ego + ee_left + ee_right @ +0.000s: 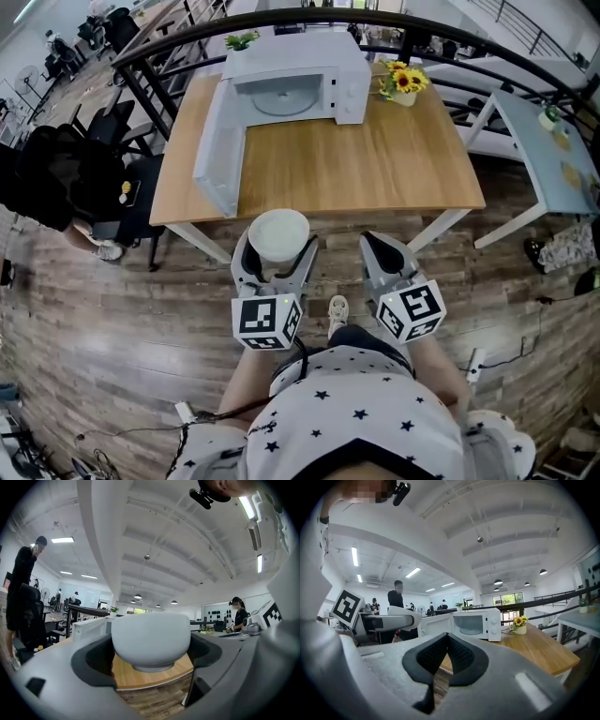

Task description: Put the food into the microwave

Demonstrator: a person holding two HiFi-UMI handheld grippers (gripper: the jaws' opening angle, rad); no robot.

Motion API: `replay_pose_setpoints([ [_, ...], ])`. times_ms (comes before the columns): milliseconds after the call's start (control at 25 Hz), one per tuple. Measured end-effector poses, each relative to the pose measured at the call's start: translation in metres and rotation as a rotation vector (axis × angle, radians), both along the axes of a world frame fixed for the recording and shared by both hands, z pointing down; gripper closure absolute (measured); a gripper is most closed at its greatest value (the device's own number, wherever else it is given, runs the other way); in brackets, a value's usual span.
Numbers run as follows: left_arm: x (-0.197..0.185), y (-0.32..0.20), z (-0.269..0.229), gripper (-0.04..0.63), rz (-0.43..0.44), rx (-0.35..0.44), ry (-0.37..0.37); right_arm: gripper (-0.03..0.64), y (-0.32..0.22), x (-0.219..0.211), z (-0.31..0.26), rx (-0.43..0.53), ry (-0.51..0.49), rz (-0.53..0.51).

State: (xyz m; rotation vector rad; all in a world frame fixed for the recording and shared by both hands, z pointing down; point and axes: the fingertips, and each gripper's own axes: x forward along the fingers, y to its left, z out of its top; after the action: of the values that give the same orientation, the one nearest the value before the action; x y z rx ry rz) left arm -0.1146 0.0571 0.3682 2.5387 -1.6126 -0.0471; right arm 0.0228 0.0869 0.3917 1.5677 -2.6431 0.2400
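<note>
My left gripper [278, 255] is clamped on a white bowl [277, 232], one jaw on each side of it. In the left gripper view the bowl [151, 639] sits upright between the dark pads [96, 660]. I cannot tell what is in it. I hold it at the near edge of the table [375, 169], not resting on the wood.

My right gripper [380, 246] is just beside it on the right. It holds nothing, and its jaws are pressed together, as the right gripper view [446, 639] shows.

Past the bare tabletop, the microwave [300, 80] stands at the far edge. Its door [217, 141] is swung wide open to the left, and a glass plate [281, 98] shows inside. A pot of sunflowers [403, 82] stands just to the right of the microwave.

A dark railing [187, 37] curves behind the table. A second, pale table [553, 150] stands off to the right.
</note>
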Motion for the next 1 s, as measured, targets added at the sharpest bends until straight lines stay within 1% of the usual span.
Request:
replay_pose_setpoints([
  [520, 0.042, -0.109, -0.007, 0.112, -0.049, -0.007, -0.003, 0.611, -0.111, 0.046, -0.014, 0.014, 0.013, -0.051],
  [640, 0.049, -0.130, -0.005, 0.112, -0.059, -0.008, -0.007, 0.611, -0.133, 0.058, -0.013, 0.010, 0.007, -0.044],
  [1000, 0.070, -0.179, -0.005, 0.112, -0.080, -0.002, -0.019, 0.611, -0.181, 0.078, -0.009, 0.011, -0.004, -0.059],
])
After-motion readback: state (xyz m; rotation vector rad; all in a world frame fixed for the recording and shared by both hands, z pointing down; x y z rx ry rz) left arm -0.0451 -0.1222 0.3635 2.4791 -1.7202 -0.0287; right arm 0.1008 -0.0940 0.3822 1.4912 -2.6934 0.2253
